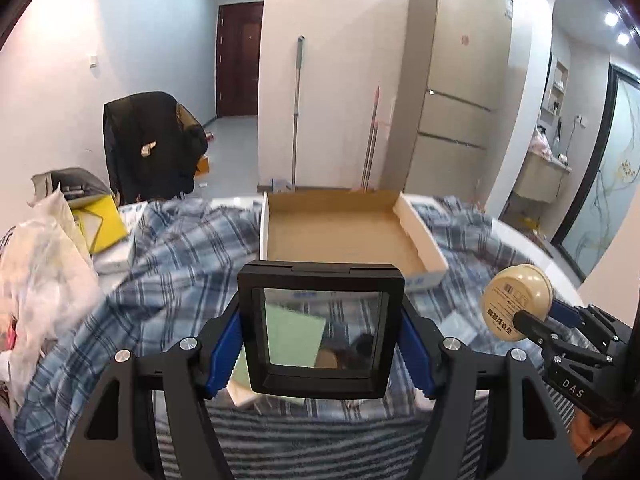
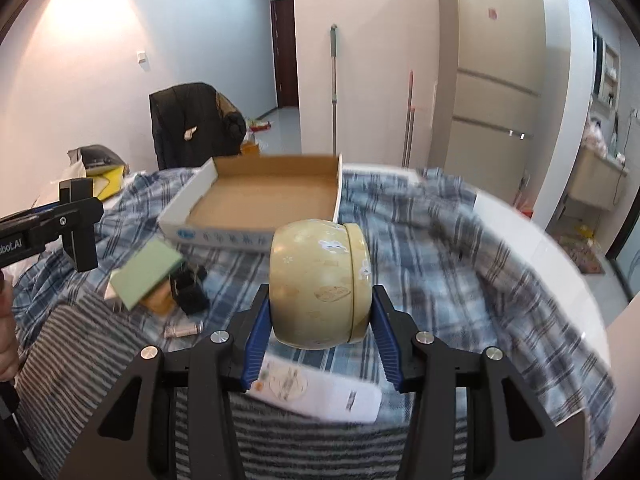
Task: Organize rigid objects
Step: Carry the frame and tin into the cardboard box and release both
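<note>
My left gripper [image 1: 320,354] is shut on a black square frame with a clear window [image 1: 320,328], its blue pads pressing both sides, held up above the table. In the right wrist view this frame [image 2: 80,224] shows edge-on at the far left. My right gripper [image 2: 320,328] is shut on a round cream-yellow tin [image 2: 320,284] lying on its side, also lifted; the tin [image 1: 516,300] appears at the right of the left wrist view. Beyond both stands an open, shallow cardboard box [image 1: 420,236] [image 2: 260,204] with nothing in it.
A blue plaid cloth [image 2: 420,240] and a striped cloth [image 2: 80,344] cover the round white table [image 2: 540,248]. On them lie a green box [image 2: 146,276], a black object [image 2: 190,288], a small tube [image 2: 182,330] and a white packet [image 2: 320,388]. Plastic bags [image 1: 40,272] pile at the left.
</note>
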`<state>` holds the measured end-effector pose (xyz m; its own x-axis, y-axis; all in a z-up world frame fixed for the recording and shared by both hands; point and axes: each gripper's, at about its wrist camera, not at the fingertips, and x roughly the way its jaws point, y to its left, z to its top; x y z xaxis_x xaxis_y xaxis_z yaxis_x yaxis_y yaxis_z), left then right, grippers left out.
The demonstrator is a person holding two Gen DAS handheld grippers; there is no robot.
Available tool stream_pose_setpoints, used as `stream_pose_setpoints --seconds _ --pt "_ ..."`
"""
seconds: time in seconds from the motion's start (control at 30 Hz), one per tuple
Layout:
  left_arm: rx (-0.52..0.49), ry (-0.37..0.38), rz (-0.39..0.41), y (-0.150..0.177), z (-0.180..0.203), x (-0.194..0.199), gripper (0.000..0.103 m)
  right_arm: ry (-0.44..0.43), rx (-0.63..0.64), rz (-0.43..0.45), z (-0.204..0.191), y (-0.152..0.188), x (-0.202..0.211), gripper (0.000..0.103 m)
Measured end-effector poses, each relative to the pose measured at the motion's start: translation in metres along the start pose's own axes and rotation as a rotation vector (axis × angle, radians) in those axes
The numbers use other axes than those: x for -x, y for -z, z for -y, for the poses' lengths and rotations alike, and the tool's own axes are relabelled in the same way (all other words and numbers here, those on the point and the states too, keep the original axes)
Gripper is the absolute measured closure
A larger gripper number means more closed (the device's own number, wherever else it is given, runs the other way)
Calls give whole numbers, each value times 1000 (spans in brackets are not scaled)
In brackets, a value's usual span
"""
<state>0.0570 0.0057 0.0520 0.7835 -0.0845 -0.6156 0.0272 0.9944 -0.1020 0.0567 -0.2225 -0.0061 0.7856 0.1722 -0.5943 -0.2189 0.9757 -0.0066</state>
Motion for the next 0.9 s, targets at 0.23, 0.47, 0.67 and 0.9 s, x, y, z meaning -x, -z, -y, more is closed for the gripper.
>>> stream_pose_setpoints --seconds 0.23,0.47,0.67,0.9 --pt "22 -6 64 -54 6 -7 31 -32 -84 52 -4 -64 -3 56" --pt "84 45 93 -103 1 -31 31 -69 -204 40 -6 -123 -35 56" --pt "52 17 -1 -98 -10 -89 31 -35 -262 16 -1 -121 -78 56" --pt "30 -1 -151 -66 -7 -158 31 -100 -304 -190 9 -91 -135 56"
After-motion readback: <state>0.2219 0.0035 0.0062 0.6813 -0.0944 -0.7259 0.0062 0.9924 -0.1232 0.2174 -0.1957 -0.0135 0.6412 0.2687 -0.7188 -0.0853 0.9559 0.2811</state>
